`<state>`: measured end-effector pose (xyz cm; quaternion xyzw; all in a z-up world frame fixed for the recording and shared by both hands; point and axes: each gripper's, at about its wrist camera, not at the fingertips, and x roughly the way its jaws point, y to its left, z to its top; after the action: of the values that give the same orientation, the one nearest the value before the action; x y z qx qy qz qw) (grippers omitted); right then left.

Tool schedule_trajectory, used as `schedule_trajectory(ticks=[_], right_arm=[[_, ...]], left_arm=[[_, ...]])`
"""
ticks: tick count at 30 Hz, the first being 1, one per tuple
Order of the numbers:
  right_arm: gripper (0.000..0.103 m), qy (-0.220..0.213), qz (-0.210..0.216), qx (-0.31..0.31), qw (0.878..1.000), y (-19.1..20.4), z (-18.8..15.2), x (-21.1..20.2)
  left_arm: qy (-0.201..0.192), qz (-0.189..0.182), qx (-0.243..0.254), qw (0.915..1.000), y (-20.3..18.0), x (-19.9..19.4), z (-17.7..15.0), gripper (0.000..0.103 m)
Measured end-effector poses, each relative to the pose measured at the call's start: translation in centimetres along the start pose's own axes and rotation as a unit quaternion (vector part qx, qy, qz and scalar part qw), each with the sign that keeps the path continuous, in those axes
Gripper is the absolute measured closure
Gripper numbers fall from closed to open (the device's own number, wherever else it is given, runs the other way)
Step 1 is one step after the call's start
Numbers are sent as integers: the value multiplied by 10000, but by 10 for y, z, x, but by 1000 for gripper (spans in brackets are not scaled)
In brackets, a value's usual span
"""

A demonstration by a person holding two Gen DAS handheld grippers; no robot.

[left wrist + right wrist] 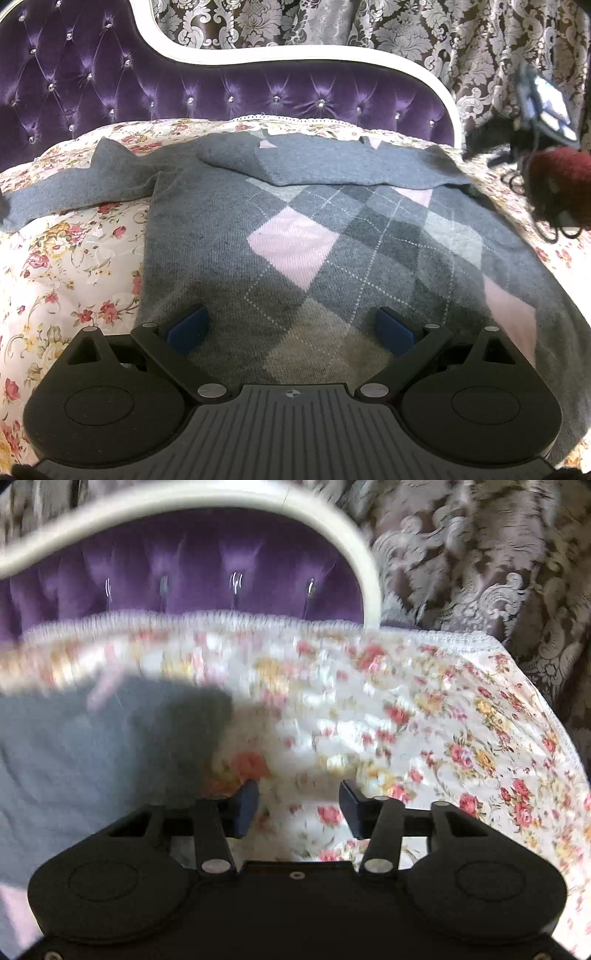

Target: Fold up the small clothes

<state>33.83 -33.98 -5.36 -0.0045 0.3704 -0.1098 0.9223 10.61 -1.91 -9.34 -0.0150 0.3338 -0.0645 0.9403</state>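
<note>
sweater (295,236): grey argyle, spread on the floral bedspread (66,258), one sleeve folded across its top
left gripper (291,328): jaws wide, nothing gripped, over the hem
right gripper (299,805): jaws apart, empty, beside the sweater's edge

floral bedspread (74,258), purple tufted headboard (110,74), damask curtain (443,44).
</note>
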Motion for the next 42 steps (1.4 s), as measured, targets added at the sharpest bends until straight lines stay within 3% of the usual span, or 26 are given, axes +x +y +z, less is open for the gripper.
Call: schedule_trajectory(ticks=[3,6,8,9,11,12,15,17,23,29,32,35,36,39,42], right_arm=[[47,-489,821,127,9953,3,-3,-32],[47,-167,1343,-66,9908,17,-14,-33],[47,150,1134,-170,9933,17,-25,-21],[39,328,818,-92,9961,12,-28,-13],[35,198,557,292,9978,-1,-30,-15],[36,76,423,151,9990,3,-29,-21],[36,-347,551,-473,9968,25,-25,-43],[36,-530,1073,-584,9911,41,-23,-59],[36,-277,2479,-1420,9579,128,-6,-72],[36,31,2757,-2628,9246,238,-14,-61],[36,-86,3377,-2745,9003,269,-19,-70],[36,-199,4331,-2418,8681,273,-20,-85],[36,-244,4463,-2346,8632,271,-20,-89],[36,-503,4268,-2375,8711,253,-22,-101],[36,-519,4011,-1909,8944,219,-21,-104]], left_arm=[[0,-5,2,10000,0,0,0,5],[-5,-12,-5,10000,1,0,0,5],[-3,-13,-6,10000,1,0,0,5],[-2,-10,-3,10000,0,0,0,5],[8,-2,13,10000,0,0,0,5],[12,3,25,10000,-1,0,0,4],[10,-3,22,10000,-1,0,0,4],[11,2,30,10000,-1,0,0,4],[-4,-28,-5,10000,0,0,0,4],[-20,-54,-48,10000,1,-2,0,4],[-22,-52,-52,10000,1,-2,0,4],[-22,-62,-69,10000,2,-2,0,4],[-24,-74,-85,9999,2,-3,0,4],[-24,-166,-176,9997,7,-6,2,5],[-63,-251,-359,9990,17,-16,5,6]])
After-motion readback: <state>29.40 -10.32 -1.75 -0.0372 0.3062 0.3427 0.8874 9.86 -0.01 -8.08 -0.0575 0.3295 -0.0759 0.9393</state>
